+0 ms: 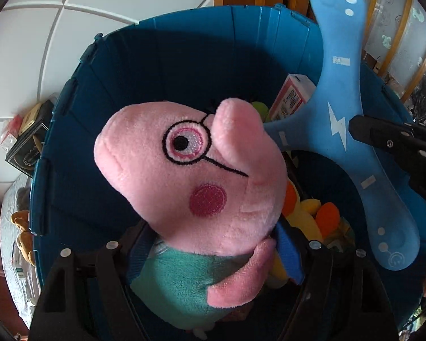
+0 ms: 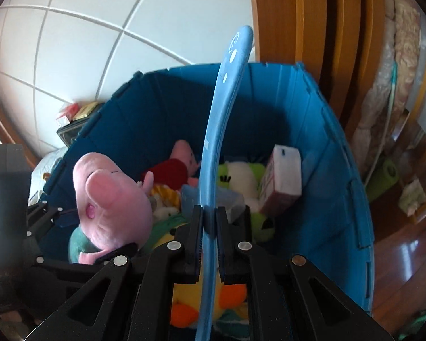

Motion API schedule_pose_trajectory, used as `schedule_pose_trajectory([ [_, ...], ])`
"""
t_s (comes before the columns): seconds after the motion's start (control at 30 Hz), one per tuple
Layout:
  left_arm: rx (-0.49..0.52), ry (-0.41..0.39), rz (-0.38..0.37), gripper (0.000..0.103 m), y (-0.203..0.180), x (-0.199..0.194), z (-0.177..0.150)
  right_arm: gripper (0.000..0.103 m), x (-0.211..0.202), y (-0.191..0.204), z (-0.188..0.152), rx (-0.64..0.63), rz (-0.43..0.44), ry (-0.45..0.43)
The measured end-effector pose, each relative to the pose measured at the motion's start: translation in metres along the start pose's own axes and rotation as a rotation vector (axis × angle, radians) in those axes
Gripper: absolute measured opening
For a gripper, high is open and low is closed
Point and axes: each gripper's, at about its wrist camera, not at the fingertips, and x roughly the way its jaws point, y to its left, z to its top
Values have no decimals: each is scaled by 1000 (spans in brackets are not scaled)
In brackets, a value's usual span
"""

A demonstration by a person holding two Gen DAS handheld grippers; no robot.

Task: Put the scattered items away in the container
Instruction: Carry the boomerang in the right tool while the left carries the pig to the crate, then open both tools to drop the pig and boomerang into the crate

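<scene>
My left gripper (image 1: 213,253) is shut on a pink pig plush (image 1: 190,170) with glasses and a green body, held above the open blue bin (image 1: 162,45). It shows at the left of the right wrist view (image 2: 110,199). My right gripper (image 2: 210,218) is shut on a light blue three-armed boomerang (image 2: 215,142), held edge-on over the bin (image 2: 340,176). In the left wrist view the boomerang (image 1: 340,91) spreads across the bin's right side, with the right gripper's fingers (image 1: 383,139) on it.
Inside the bin lie a red-shirted pig plush (image 2: 176,167), a green and white plush (image 2: 241,176), a pink and white box (image 2: 284,182) and a yellow and orange plush (image 2: 184,292). Dark boxes (image 1: 28,142) sit outside left. Wooden furniture (image 2: 312,28) stands behind.
</scene>
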Motion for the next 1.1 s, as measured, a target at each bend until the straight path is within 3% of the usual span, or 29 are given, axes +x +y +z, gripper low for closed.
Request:
schedule_pose_trajectory([
  [0.17,-21,6,-31,78,-1,-1,-6,10,16,-13,-12,6,-22,89],
  [0.2,-24,3,-32,78,-2,-3,-8,14,20,-17,-11,5,-33,100],
  [0.23,-26,3,-34,78,-3,-6,-11,21,20,-18,-12,3,-44,105],
  [0.3,-33,-5,-39,78,-5,-12,-17,70,15,-18,-14,-1,-63,97],
  [0.37,-36,-32,-37,78,-9,-21,-27,85,3,-17,-16,-9,-67,65],
  [0.43,-40,-63,-40,79,-6,-28,-33,86,-6,-18,-20,-17,-76,45],
  [0.5,-48,-83,-51,82,-4,-36,-39,103,-20,-18,-26,-19,-86,16],
  [0.6,-49,-124,-35,82,-5,-53,-48,103,-42,-17,-40,-21,-92,-33],
  [0.67,-46,-199,-13,83,-8,-75,-58,103,-57,-17,-47,-15,-93,-62],
  [0.7,-41,-247,-22,86,-11,-84,-59,103,-66,-17,-52,-10,-94,-79],
  [0.73,-41,-263,-14,96,-16,-90,-56,103,-72,-16,-56,-8,-90,-98],
  [0.8,-40,-222,11,98,-21,-85,-55,103,-84,-16,-63,3,-78,-122],
  [0.87,-37,-198,-11,98,-24,-80,-59,103,-94,-17,-67,14,-82,-152],
  [1.1,-45,-233,-48,98,-25,-94,-88,103,-116,-17,-91,40,-113,-219],
])
